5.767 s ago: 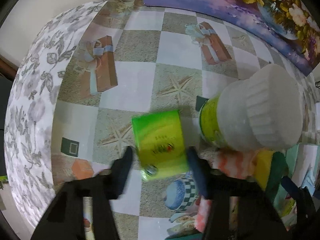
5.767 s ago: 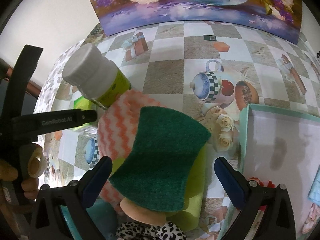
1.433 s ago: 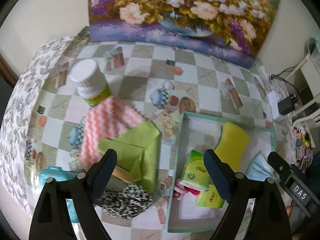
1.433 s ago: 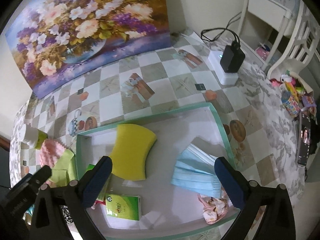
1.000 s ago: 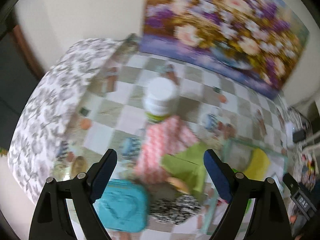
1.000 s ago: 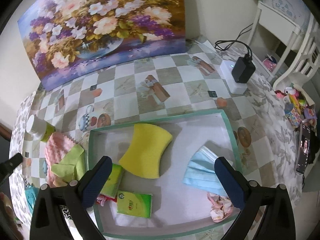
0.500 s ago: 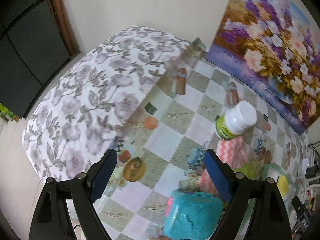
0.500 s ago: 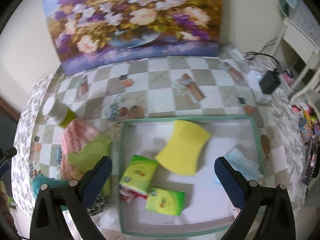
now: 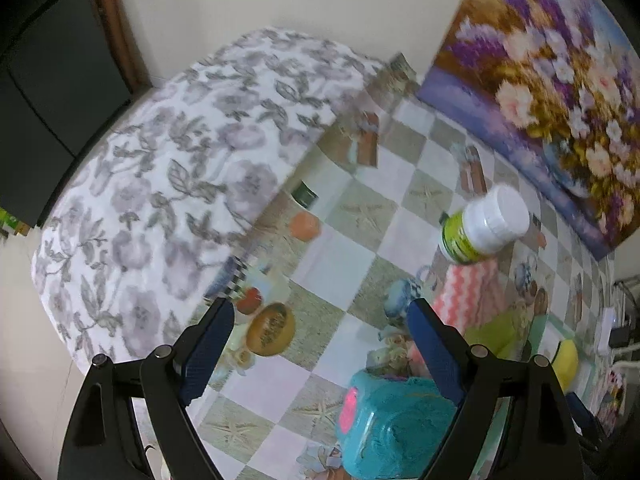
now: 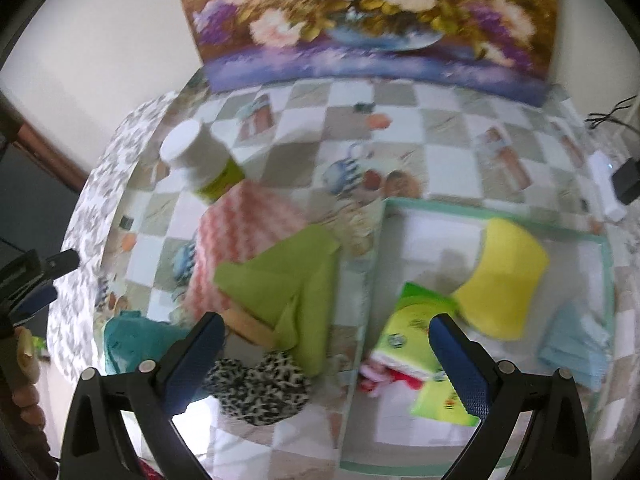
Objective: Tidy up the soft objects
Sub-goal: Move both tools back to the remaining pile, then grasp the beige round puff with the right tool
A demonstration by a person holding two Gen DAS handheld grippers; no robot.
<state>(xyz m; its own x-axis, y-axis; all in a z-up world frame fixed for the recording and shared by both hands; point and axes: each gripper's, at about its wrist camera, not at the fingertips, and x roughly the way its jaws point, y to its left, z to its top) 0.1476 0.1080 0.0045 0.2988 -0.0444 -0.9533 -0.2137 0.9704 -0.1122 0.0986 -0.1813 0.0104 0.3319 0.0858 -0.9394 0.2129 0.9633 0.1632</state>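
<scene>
No text, brand or number can be read anywhere in either view. The green label on the white-capped bottle (image 9: 482, 226) carries dark print, but it is too small and blurred to make out. The two green tissue packs (image 10: 416, 340) in the tray (image 10: 472, 210) show small logos and marks, smeared by motion into unreadable blots. The pink patch on the teal pouch (image 9: 394, 426) bears nothing legible, and the patterned cloth on the bench (image 9: 352, 256) shows only pictures, no lettering
</scene>
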